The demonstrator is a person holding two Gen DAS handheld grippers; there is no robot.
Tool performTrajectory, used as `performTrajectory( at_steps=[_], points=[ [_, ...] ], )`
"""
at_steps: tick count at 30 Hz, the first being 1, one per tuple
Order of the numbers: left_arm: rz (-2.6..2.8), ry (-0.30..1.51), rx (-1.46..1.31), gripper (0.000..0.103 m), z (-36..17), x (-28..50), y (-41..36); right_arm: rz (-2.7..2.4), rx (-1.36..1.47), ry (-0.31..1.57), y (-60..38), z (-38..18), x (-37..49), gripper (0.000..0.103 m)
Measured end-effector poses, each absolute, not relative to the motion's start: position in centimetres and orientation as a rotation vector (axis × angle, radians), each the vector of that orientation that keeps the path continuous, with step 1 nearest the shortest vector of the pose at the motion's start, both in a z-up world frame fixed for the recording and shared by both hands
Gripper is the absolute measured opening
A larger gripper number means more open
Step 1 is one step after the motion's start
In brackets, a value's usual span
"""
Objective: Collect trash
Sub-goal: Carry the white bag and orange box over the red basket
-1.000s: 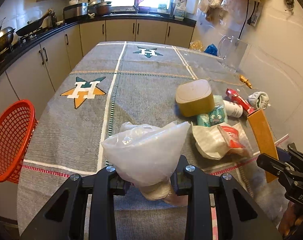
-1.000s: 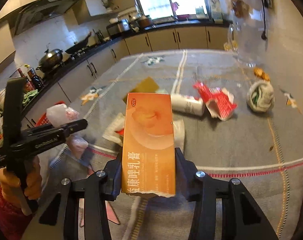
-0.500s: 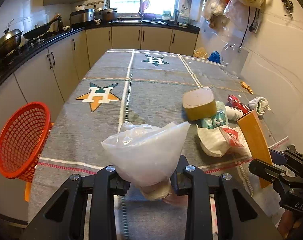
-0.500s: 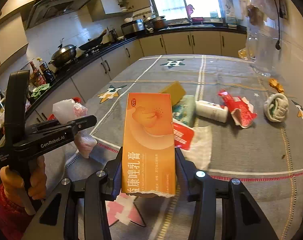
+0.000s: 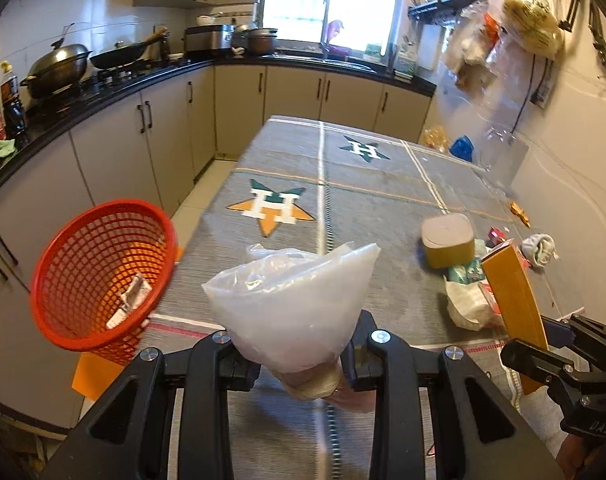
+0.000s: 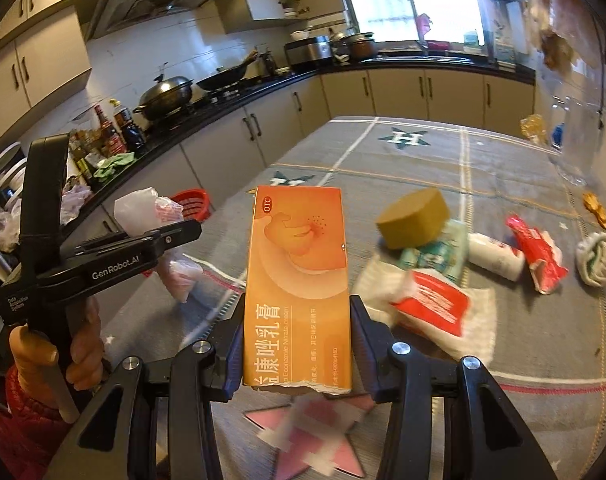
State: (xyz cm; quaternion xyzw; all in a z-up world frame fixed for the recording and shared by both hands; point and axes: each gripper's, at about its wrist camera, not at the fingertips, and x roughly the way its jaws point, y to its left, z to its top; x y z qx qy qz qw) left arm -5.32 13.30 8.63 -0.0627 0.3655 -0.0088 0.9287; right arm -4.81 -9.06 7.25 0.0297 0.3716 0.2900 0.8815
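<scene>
My left gripper (image 5: pixel 301 354) is shut on a crumpled clear plastic bag (image 5: pixel 291 300), held above the table's near left corner. A red mesh basket (image 5: pixel 99 276) stands just off that corner to the left, with a scrap of paper inside. My right gripper (image 6: pixel 297 344) is shut on an orange medicine box (image 6: pixel 297 280), held upright over the table's near edge. In the left wrist view the same orange box (image 5: pixel 513 294) and the right gripper (image 5: pixel 559 360) show at the right. In the right wrist view the left gripper (image 6: pixel 171 236) holds the bag (image 6: pixel 143 210) at the left.
More trash lies on the grey star-patterned tablecloth (image 5: pixel 367 196): a tan box (image 6: pixel 413 218), a white bottle (image 6: pixel 493 258), a red wrapper (image 6: pixel 537 256), a red-and-white packet (image 6: pixel 431 304) and a balled cloth (image 6: pixel 597 258). Kitchen cabinets and a stove with pans line the left side.
Both grippers have drawn back and up toward the table's near left corner, still holding the bag and the box. The red basket now shows fuller and closer in the left wrist view.
</scene>
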Motion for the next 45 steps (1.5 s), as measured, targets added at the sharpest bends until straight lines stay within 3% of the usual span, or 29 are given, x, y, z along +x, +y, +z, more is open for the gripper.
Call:
performTrajectory(
  at_steps=[32,45],
  points=[
    [0.256,0.662,-0.216,0.03,11.4,-7.5,26.4,0.854,0.039,0.815,4.2,11.3,-0.3,0.05],
    [0.333,0.712,-0.236,0.03,8.5,-5.7,30.5,0.958,0.053,0.886,13.0,10.5,2.7,0.05]
  ],
)
